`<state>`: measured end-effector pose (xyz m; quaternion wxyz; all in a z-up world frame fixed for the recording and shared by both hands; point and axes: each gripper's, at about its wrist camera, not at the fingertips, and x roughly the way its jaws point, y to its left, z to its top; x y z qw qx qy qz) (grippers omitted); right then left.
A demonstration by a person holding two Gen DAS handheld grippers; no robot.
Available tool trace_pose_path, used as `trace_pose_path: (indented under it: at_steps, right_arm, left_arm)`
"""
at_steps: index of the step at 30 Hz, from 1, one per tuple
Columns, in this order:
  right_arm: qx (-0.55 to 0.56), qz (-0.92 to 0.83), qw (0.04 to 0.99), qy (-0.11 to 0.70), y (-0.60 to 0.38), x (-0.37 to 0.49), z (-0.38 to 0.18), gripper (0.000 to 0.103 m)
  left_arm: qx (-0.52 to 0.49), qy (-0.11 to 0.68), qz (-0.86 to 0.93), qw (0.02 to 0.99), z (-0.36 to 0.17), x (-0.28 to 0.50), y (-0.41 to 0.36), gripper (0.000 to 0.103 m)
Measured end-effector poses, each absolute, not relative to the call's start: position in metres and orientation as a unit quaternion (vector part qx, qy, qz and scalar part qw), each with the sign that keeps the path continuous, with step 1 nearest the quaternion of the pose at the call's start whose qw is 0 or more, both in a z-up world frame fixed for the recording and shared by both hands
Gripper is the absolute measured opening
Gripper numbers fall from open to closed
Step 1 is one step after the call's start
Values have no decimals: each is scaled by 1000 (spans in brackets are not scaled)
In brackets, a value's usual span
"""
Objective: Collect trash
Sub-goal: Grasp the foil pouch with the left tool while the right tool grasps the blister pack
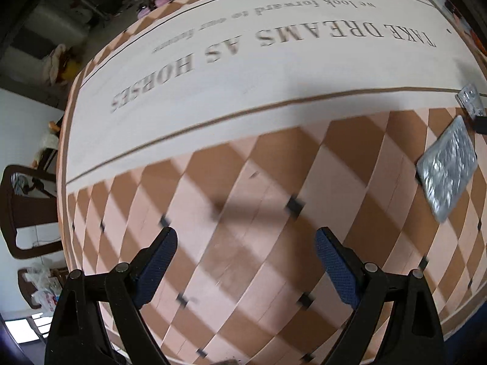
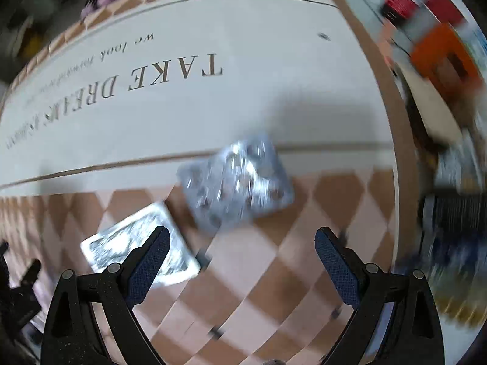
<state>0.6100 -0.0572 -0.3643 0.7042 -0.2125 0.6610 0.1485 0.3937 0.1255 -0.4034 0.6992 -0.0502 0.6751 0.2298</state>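
- We are looking down at a counter [image 1: 243,200] covered in a brown-and-pink diamond pattern, with a pale band [image 1: 258,70] across it printed "TAKE DREAMS AS HORSES"; we are using this band as our landmark.
- We are holding the left hand-held gripper [image 1: 246,261] released, its blue-padded fingers spread wide over the diamond pattern on the near side of the band, with nothing between them.
- We are holding the right hand-held gripper [image 2: 242,258] released as well, fingers wide apart and grasping nothing.
- In the right wrist view we are seeing a crumpled silver blister pack [image 2: 237,182] lying right on the band's near edge line, below the word "TAKE", ahead of the right hand-held gripper.
- A second, flatter silver blister pack [image 2: 134,243] is lying on the diamond pattern just off the band's near edge; the right hand-held gripper's left finger [image 2: 149,261] is overlapping it in the picture, though we cannot tell whether they are touching.
- In the left wrist view, the flatter pack [image 1: 447,170] is lying on the diamonds near the band, far off to the right, and the crumpled pack [image 1: 470,99] is sitting at the band's near edge line.
- The right wrist view is blurring heavily, so the cluttered items [image 2: 441,60] beyond the band's "TAKE" end are staying unclear to us.
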Motion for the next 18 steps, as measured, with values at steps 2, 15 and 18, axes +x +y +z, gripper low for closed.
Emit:
trace_pose_path:
  at_steps: [2,15,18]
  right_arm:
    - [-221,157,699,662,-50,625,-373,97]
    - [-159,157,700,679,-78,643,-367,74]
    - [-115,126,700,693,-111,633,-359,74]
  left_arm:
    - [-46,678,223,699,-406,402,121,93]
    - [39,677,36,734,-384,469,32,92]
    - [85,685,-34,723,-392,486,-7,92]
